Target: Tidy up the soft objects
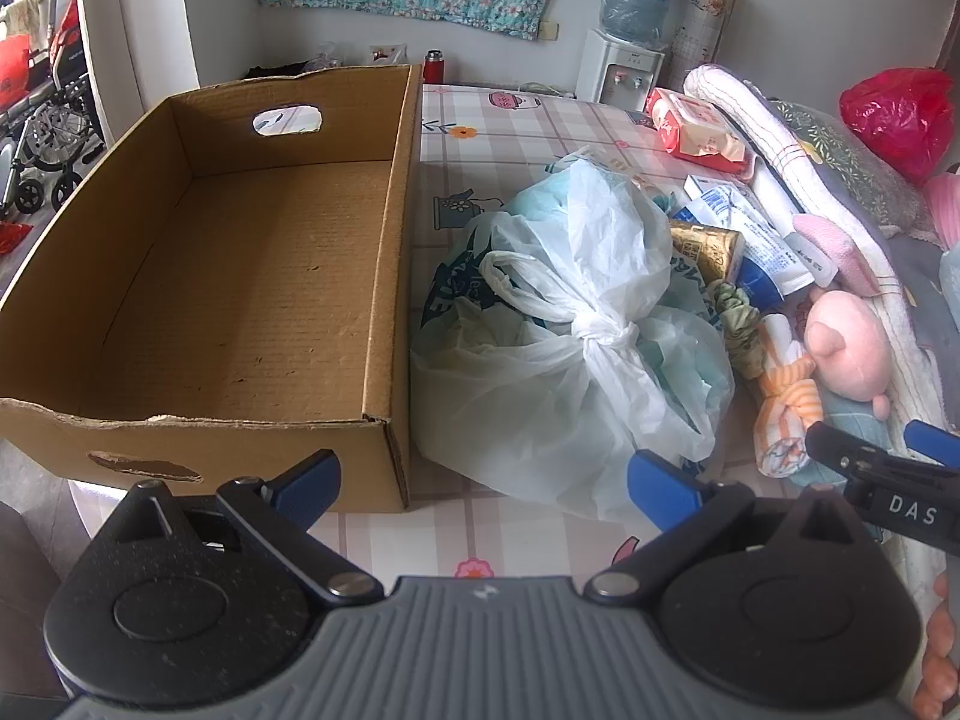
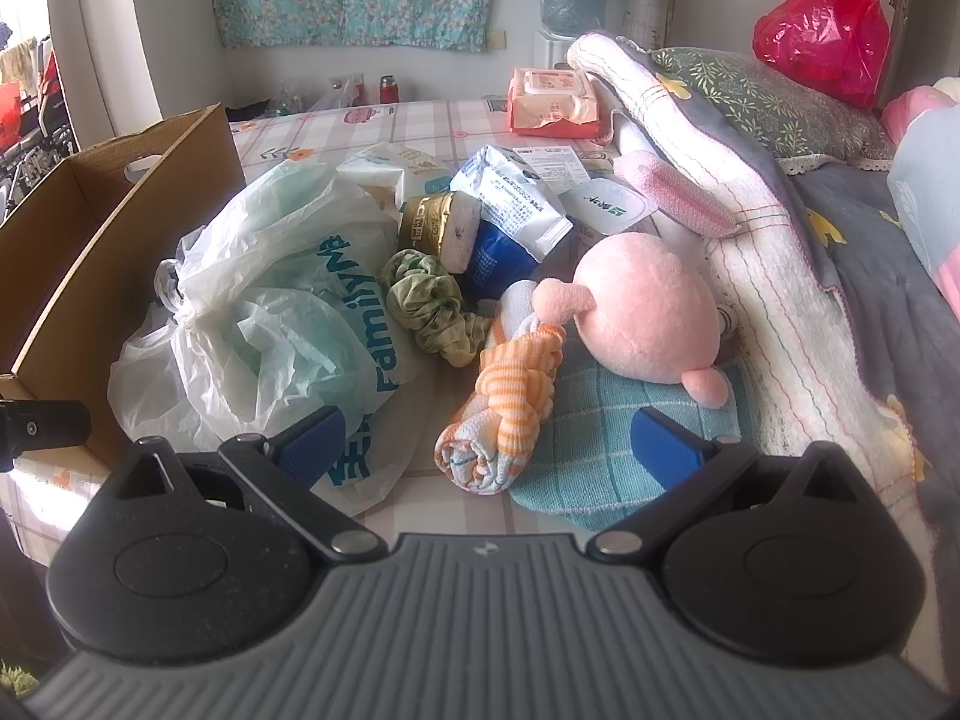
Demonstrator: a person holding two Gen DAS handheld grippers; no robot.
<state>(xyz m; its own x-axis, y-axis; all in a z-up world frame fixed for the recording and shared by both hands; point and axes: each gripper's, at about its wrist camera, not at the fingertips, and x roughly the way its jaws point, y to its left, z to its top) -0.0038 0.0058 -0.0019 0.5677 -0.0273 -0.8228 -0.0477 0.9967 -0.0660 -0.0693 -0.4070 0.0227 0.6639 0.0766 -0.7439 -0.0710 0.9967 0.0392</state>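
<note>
An open cardboard box [image 1: 252, 276] stands on the table at the left, with nothing in it; its corner shows in the right wrist view [image 2: 108, 228]. Beside it lies a knotted white plastic bag [image 1: 564, 324] [image 2: 264, 312]. Right of the bag lie a green scrunchie [image 2: 429, 306], a rolled orange-striped cloth [image 2: 510, 402] [image 1: 786, 414], a pink plush toy [image 2: 648, 312] [image 1: 849, 345] and a teal checked cloth [image 2: 606, 438]. My left gripper [image 1: 483, 483] is open, low in front of the box and bag. My right gripper [image 2: 489, 441] is open, just before the rolled cloth.
Tissue packs [image 2: 510, 204], a gold-wrapped roll [image 2: 441, 225] and a wet-wipes pack [image 2: 552, 102] lie behind the soft things. Folded blankets [image 2: 780, 240] and a red bag [image 2: 822, 42] rise at the right. A water dispenser [image 1: 624, 60] stands at the back.
</note>
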